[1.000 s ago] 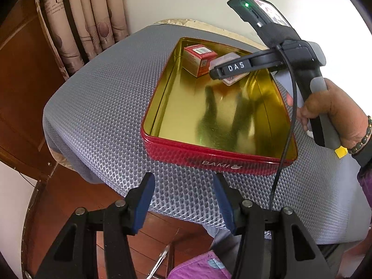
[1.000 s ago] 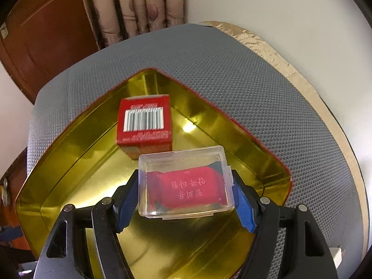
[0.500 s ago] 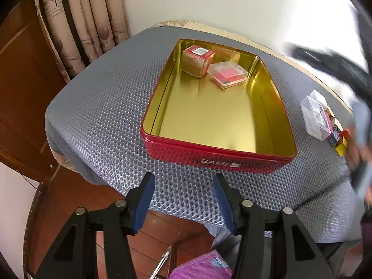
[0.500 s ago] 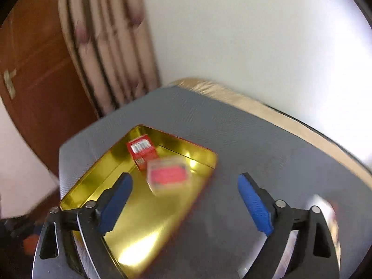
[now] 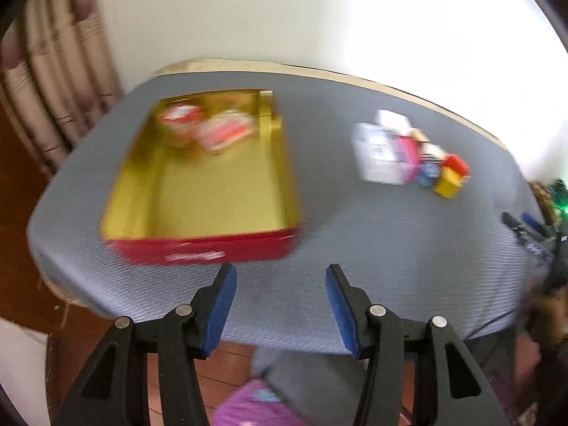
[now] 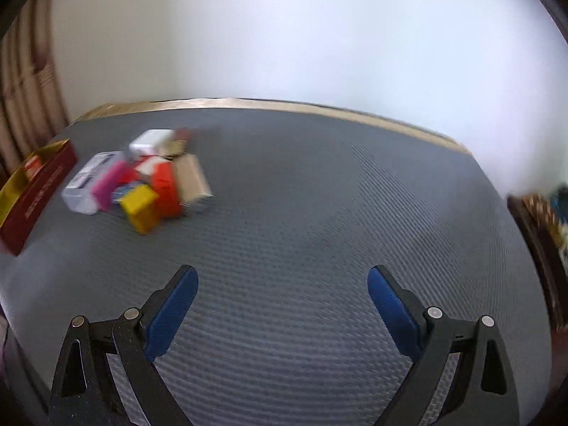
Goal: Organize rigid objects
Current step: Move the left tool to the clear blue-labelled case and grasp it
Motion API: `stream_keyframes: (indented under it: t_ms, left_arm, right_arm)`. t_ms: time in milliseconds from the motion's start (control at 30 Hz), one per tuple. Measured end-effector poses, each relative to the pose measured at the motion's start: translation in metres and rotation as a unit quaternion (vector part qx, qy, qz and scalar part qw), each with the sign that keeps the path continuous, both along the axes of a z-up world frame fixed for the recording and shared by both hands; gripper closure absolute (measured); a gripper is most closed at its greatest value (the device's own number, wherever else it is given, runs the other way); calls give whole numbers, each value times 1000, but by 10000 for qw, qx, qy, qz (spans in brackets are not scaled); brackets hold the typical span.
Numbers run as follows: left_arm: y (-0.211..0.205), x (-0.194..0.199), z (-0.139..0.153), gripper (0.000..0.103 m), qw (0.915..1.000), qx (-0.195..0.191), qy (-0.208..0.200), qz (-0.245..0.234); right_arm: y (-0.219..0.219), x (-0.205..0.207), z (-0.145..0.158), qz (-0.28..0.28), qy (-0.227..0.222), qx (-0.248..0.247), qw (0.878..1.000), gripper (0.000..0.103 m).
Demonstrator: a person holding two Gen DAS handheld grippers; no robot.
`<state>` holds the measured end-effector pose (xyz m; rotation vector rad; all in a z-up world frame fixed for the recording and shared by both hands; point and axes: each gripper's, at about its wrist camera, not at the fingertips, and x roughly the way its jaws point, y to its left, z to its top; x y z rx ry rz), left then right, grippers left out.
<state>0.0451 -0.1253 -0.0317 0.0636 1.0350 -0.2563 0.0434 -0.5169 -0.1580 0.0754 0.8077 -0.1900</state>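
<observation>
Left wrist – tin (image 5: 227, 248) holds two boxes (image 5: 177, 120)

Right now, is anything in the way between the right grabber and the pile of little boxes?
No. Only bare grey mat lies between the open, empty right gripper and the pile of little boxes, which sits beside the red tin.
</observation>
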Motion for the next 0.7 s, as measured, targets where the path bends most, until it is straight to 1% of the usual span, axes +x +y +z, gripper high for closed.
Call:
stream_keyframes:
  t_ms: [67, 100, 167, 233, 267, 433, 467, 533, 633, 700]
  left_arm:
    - [-27, 11, 6, 50, 9993, -165, 138, -293]
    - [-36, 15, 7, 50, 9990, -176, 168, -377]
    - [-63, 35, 9, 48, 9977, -145, 282, -593]
    - [-79, 53, 5, 48, 9966, -158, 445, -678]
    - [-88, 68, 3, 47, 9958, -196, 568, -695]
    - [-111, 118, -13, 48, 9910, -365, 1041, -753]
    - [-115, 123, -15, 48, 9905, -371, 1075, -778]
    - [-124, 141, -20, 48, 9899, -276, 1165, -754]
    - [-133, 154, -27, 48, 9868, -295, 1317, -899]
    - [-139, 160, -31, 48, 9863, -177, 1337, -952]
  right_arm:
    - [-9, -4, -5, -121, -66, 288, 9995, 7]
    - [-10, -4, -6, -122, -102, 356, 9992, 7]
    - [-7, -6, -6, -21, -154, 310, 9994, 7]
    - [-8, -10, -7, 100, -211, 286, 9993, 6]
    - [-8, -11, -6, 156, -238, 305, 9991, 6]
    - [-12, -15, -7, 198, -389, 557, 9975, 4]
    - [-13, -15, -7, 206, -403, 595, 9972, 4]
    - [-14, -16, -7, 258, -426, 645, 9967, 4]
    - [-12, -14, -7, 305, -434, 643, 9965, 4]
    - [-11, -14, -7, 332, -444, 651, 9963, 3]
